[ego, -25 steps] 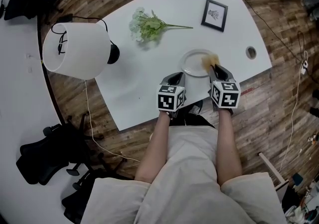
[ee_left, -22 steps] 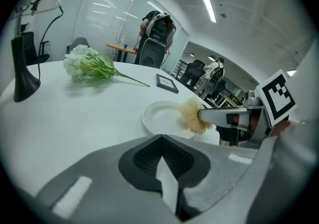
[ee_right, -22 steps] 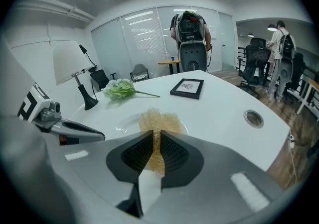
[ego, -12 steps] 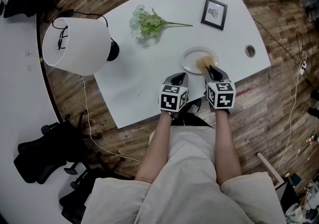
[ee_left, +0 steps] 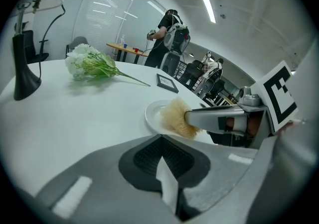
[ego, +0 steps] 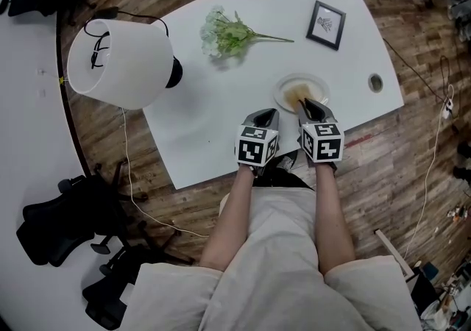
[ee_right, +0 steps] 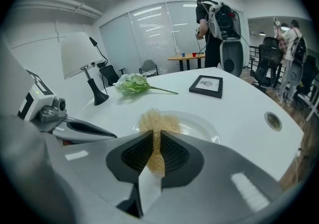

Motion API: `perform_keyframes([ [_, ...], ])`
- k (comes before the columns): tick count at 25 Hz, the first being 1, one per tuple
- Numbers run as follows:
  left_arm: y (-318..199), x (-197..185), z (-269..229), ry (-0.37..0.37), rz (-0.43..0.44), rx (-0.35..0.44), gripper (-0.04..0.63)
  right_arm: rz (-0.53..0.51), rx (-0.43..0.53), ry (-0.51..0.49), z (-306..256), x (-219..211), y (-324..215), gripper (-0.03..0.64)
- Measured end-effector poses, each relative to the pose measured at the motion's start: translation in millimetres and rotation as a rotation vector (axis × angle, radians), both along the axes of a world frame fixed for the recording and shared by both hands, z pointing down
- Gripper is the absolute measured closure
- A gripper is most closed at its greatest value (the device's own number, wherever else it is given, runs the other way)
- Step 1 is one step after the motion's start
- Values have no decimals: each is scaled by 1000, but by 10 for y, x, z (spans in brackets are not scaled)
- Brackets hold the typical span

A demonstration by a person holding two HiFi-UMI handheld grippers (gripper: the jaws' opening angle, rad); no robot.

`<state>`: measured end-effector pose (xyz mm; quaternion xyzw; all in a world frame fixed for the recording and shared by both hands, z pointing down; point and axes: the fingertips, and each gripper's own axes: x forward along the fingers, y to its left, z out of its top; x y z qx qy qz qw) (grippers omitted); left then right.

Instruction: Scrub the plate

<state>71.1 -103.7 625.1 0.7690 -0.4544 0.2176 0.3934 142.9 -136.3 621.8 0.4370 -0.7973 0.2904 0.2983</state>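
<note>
White table (ego: 213, 127) holds everything. A lamp (ego: 118, 65) with a white shade stands at its left end, and a bunch of pale flowers (ego: 228, 35) lies past the middle. The white plate (ego: 321, 87) rests near the front edge, with a dark picture frame (ego: 326, 25) well beyond it. The left gripper (ego: 266, 115) sits just left of the plate, its jaws closed on nothing. The right gripper (ego: 304, 104) reaches over the plate's near rim, its jaws clamped on a tan mesh scrubber (ee_right: 158, 121) that rests on the plate.
</note>
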Motion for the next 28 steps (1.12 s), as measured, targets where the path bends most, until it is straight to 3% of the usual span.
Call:
perform_keyframes([
  [16,-120,-225,98,13,-17,-30,595,-13,-18,-24,50,-343,-208,549],
  [22,-132,-186,-53,-3,-30,18,595,-47,45,-74,-160,-471,-175,549],
  [28,79,-70,-321,-23,-68,90,595,-47,105,-92,-376,-212,49,549],
])
